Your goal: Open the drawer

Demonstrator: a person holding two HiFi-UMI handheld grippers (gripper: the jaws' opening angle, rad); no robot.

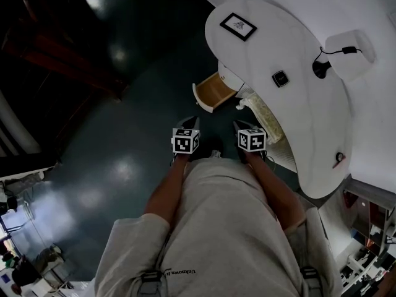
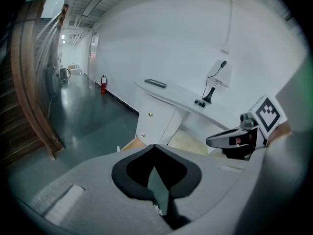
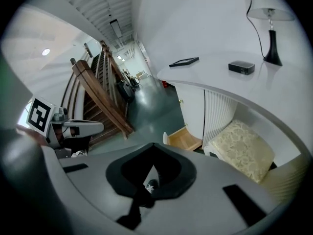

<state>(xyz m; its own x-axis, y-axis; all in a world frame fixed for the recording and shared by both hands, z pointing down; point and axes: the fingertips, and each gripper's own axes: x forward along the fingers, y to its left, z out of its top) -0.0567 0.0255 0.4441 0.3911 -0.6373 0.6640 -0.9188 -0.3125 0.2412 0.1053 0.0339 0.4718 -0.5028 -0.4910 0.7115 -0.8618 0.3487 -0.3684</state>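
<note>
A white drawer [image 1: 213, 91] with a wooden inside stands pulled out at floor level from the cabinet under the curved white desk [image 1: 303, 122]. It also shows as a wooden corner [image 2: 131, 143] in the left gripper view and as an open box [image 3: 183, 138] in the right gripper view. My left gripper [image 1: 187, 122] and right gripper [image 1: 241, 125] hang side by side in front of the person's waist, a short way back from the drawer and touching nothing. Both point down toward the floor. On each, the jaws are shut tip to tip with nothing between them.
On the desk lie a flat framed plate [image 1: 238, 26], a small black box [image 1: 279, 78] and a black lamp base [image 1: 320, 68]. A pale patterned cushion seat [image 1: 266, 116] sits in the desk's recess beside the drawer. A wooden staircase [image 3: 98, 87] rises across the dark glossy floor [image 1: 124, 159].
</note>
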